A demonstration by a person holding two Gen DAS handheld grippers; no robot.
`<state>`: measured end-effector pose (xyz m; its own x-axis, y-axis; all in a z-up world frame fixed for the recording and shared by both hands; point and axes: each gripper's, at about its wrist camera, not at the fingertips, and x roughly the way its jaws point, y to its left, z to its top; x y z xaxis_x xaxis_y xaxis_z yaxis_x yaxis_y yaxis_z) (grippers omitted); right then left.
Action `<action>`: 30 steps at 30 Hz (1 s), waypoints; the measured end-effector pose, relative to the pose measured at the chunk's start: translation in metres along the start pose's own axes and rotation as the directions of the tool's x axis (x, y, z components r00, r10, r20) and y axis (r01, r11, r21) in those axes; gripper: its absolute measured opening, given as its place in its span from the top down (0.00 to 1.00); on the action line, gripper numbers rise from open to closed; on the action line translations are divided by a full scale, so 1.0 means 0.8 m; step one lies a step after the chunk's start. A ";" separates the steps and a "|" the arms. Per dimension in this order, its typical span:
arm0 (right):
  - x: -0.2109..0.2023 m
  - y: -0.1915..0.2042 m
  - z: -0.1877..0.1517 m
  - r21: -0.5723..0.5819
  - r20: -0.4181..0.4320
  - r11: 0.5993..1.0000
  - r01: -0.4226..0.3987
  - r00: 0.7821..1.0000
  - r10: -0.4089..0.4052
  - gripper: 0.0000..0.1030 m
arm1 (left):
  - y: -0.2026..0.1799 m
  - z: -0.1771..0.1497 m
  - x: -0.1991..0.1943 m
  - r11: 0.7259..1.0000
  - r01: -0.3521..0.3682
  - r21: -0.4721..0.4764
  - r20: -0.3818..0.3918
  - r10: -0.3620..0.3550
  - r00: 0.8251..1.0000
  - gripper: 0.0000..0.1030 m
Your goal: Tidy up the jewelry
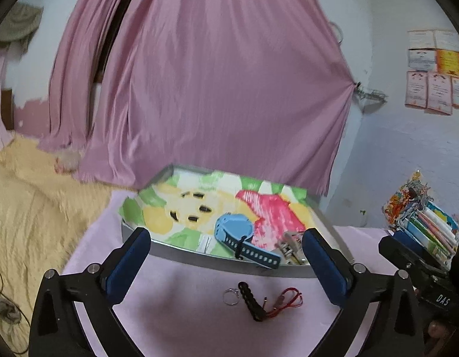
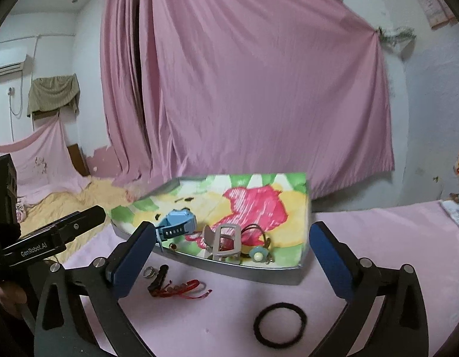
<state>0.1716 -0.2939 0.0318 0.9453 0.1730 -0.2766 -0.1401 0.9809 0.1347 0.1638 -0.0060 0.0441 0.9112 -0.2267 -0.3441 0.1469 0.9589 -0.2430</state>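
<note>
Left wrist view: left gripper [image 1: 226, 255] spread wide, empty, poised over the ring [image 1: 230, 296] and red cord [image 1: 284, 297] lying loose on the counter [image 1: 176, 297], just before the tray [image 1: 199, 257].

Right wrist view: right gripper [image 2: 232, 247] wide, empty; blue watch [image 2: 179, 223] inside the tray, black hair tie [image 2: 279, 324] outside.

A blue watch [image 1: 241, 235] lay in the metal tray [image 1: 229, 263] beside a grey clip [image 2: 225, 242]. In front of the tray lay a silver ring [image 1: 230, 296], a red cord bracelet [image 1: 284, 299] and a black hair band [image 2: 279, 325].
</note>
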 end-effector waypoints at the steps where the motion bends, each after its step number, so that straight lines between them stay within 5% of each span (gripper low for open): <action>1: -0.007 0.000 -0.001 -0.002 0.012 1.000 0.003 1.000 -0.003 0.02 | -0.005 -0.002 -0.009 1.000 -0.002 0.022 0.023 0.001 1.000 0.01; 10: -0.063 0.000 -0.019 -0.005 0.082 1.000 0.027 0.996 -0.026 0.02 | -0.030 -0.022 -0.045 0.990 -0.020 0.138 0.075 0.010 0.997 0.01; 30: -0.066 -0.012 -0.056 -0.017 -0.045 0.999 0.045 0.998 -0.046 0.02 | -0.024 -0.059 -0.056 0.992 -0.013 0.129 -0.019 0.016 1.000 0.01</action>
<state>0.1095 -0.3085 0.0026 0.9365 0.1317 -0.3249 -0.1022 0.9891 0.1063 0.1018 -0.0220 0.0215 0.9059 -0.2147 -0.3651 0.1833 0.9758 -0.1191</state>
